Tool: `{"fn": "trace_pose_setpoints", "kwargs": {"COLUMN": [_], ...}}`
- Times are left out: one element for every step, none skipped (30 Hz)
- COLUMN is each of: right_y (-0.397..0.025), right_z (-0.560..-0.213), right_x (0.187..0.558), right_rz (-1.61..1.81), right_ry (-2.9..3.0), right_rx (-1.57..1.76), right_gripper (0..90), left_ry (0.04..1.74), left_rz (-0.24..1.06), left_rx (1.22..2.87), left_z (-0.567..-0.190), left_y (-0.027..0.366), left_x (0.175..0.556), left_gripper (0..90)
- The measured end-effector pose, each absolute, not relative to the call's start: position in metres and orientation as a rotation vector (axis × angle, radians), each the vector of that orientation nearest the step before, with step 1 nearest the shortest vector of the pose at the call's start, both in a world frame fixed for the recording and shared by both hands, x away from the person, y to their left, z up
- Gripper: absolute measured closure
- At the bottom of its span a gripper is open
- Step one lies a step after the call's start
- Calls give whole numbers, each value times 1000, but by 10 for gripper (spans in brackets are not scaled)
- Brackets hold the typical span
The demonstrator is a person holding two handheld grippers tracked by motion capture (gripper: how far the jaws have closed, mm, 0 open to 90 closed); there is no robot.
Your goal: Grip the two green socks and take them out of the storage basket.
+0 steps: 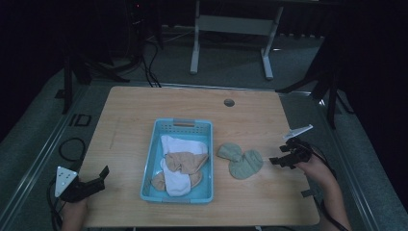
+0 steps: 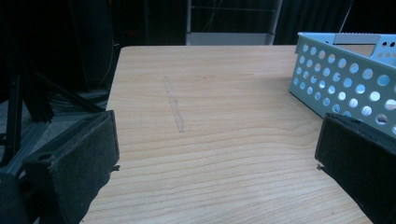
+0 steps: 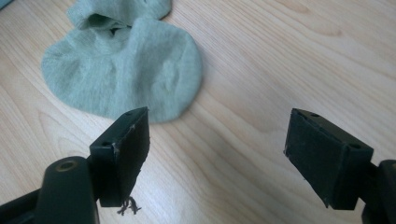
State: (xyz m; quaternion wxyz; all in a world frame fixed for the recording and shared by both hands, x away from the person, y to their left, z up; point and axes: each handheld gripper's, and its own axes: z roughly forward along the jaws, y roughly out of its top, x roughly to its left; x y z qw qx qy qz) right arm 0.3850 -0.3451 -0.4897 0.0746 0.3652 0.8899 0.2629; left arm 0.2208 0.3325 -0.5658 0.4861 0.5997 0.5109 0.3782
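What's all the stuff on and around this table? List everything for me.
Table: one, light wood, centre.
Basket: one, pale blue, perforated walls, mid-table.
White sock: one, in the basket.
Tan socks: a bundle, number unclear, on the white sock.
Green sock: crumpled, on the table right of the basket.
Hole: one, round, far table edge.
Frame: one, white, floor behind.
Left claw: black, open, near-left corner.
Right claw: black, open, beside the green sock.
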Motion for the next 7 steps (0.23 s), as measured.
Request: {"fn": "trace_pose_setpoints", "kwargs": {"right_y": [-345, -353, -355, -358, -361, -364, -364], "right_z": [-490, -494, -495, -498, -500, -502, -502], "right_x": [385, 381, 380, 378, 377, 375, 375], "right_rz": [789, 820, 823, 826, 828, 837, 837], "right_ry": [2670, 2653, 2649, 2641, 2635, 2629, 2629], "right_rx": [1096, 1122, 1130, 1141, 1153, 1166, 1166], "right_gripper": [218, 218, 219, 218, 218, 218, 218], "left_ry": [1243, 1244, 1244, 1245, 1245, 1244, 1244], "left_rz": [920, 920, 920, 920, 920, 920, 920], "left_rx": [1459, 1459, 1459, 1459, 1461, 1461, 1461], "left_z": [-566, -566, -566, -566, -566, -566, -566], "left_y": [332, 332, 332, 332, 332, 332, 332], "left_x": [221, 221, 221, 221, 221, 221, 221], "left_gripper": [0, 0, 0, 0, 0, 0, 0]}}
